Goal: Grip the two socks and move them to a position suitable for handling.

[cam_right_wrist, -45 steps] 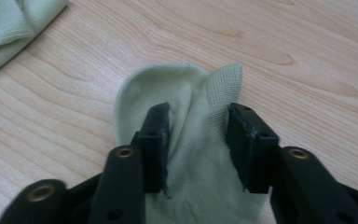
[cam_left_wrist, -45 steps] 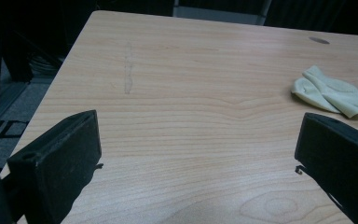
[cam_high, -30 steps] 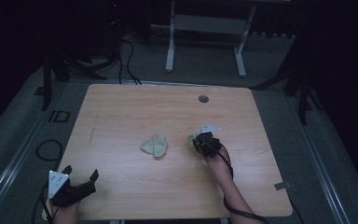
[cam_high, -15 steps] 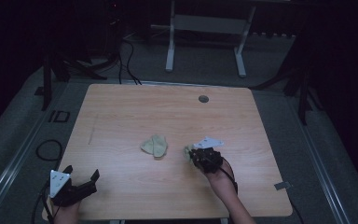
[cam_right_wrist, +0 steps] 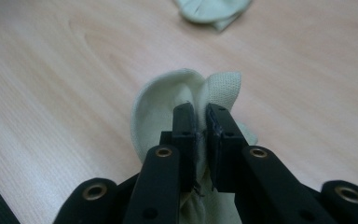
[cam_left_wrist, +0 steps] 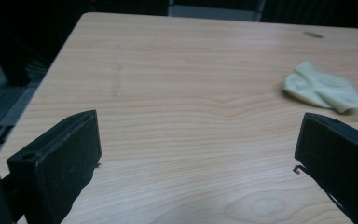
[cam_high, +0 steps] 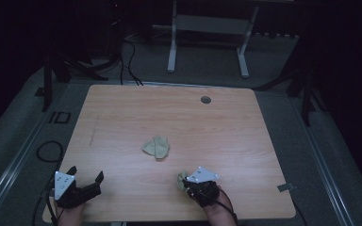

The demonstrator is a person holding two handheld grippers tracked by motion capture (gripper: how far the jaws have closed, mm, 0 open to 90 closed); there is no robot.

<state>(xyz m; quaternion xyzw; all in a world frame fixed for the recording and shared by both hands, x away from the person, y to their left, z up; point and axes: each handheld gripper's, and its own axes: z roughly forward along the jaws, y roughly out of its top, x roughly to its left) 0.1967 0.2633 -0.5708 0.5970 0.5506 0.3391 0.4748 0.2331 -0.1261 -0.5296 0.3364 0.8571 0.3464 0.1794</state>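
Observation:
My right gripper (cam_high: 187, 183) (cam_right_wrist: 199, 116) is shut on a pale green sock (cam_right_wrist: 168, 109) (cam_high: 182, 179), pinching its fabric near the table's front edge. A second pale green sock (cam_high: 156, 147) (cam_left_wrist: 324, 88) (cam_right_wrist: 212, 10) lies folded at the middle of the wooden table (cam_high: 136, 113). At the front left corner my left gripper (cam_high: 86, 175) (cam_left_wrist: 196, 154) rests open, with bare wood between its jaws. The folded sock lies ahead and to the right of it.
A small dark round grommet (cam_high: 205, 99) sits near the table's far edge. A faint pencil-like mark (cam_high: 93, 134) runs along the left side. Beyond the table stand a white frame's legs (cam_high: 172, 52), and cables (cam_high: 47, 151) trail on the grey floor.
My right gripper has carried its sock toward the front edge and a little left, away from the folded sock. The left gripper has stayed where it was.

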